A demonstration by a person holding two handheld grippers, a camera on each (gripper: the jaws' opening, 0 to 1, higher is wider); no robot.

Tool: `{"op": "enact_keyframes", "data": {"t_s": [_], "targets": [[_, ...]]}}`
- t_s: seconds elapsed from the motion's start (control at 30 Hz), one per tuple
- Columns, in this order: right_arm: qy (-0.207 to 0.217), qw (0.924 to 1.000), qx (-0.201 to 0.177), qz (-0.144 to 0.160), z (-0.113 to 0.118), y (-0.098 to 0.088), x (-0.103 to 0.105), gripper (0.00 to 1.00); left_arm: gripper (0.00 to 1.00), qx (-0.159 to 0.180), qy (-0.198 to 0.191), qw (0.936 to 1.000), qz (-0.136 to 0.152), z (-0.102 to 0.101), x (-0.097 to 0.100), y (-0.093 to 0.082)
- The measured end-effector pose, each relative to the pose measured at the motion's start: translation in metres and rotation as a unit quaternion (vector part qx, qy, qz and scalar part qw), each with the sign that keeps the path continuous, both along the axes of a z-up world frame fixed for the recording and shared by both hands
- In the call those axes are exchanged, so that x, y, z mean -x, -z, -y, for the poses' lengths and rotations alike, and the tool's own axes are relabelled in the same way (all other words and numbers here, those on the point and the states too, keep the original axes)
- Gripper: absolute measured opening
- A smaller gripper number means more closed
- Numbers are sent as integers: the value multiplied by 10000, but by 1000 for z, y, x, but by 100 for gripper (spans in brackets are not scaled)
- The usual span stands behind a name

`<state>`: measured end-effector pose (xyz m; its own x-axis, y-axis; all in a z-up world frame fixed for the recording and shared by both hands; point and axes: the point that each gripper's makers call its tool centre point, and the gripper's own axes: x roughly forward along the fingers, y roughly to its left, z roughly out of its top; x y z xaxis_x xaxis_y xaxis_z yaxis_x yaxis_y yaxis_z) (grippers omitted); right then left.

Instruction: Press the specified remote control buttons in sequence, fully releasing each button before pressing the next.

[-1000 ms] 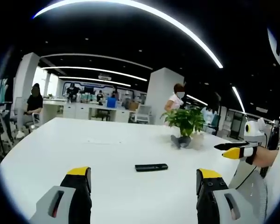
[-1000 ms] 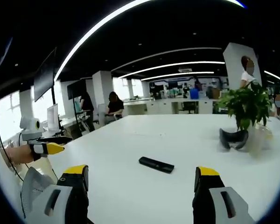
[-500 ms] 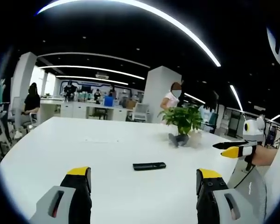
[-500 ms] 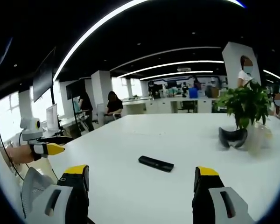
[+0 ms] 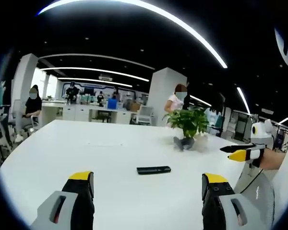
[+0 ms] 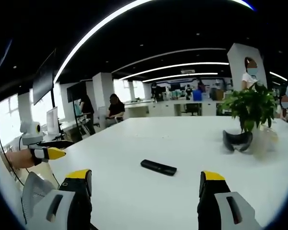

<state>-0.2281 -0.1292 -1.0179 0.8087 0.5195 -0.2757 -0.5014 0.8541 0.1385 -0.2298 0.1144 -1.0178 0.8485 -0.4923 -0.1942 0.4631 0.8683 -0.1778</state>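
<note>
The left gripper (image 5: 148, 184), with yellow-tipped black jaws spread wide and nothing between them, hangs above the broad white table (image 5: 62, 148). The right gripper (image 6: 146, 184) is likewise wide open and holds nothing. The slim black remote control (image 5: 153, 169) lies flat on the table beyond both grippers, untouched. Farther past the remote stands a green potted plant (image 5: 189, 125).

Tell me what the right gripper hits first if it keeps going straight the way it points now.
Probably the black remote on the white table. It lies ahead of the open right gripper, near the line between its jaws, with nothing in between; depth is uncertain.
</note>
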Motion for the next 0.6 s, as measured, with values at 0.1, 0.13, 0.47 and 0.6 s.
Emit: {"op": "enact_keyframes", "data": {"t_s": [0.1, 0.13, 0.47, 0.6], "targets": [[36, 10000, -5, -1, 2, 0, 2, 93, 97, 3, 24, 10000, -12, 1, -1, 2], [39, 10000, 5, -16, 2, 0, 2, 93, 97, 7, 30, 10000, -15, 1, -2, 2], [103, 9999, 41, 8, 3, -1, 2, 92, 97, 24, 133, 9999, -67, 4, -3, 6], [111, 9999, 21, 9, 1, -2, 3, 92, 96, 18, 166, 9998, -77, 4, -5, 6]]}}
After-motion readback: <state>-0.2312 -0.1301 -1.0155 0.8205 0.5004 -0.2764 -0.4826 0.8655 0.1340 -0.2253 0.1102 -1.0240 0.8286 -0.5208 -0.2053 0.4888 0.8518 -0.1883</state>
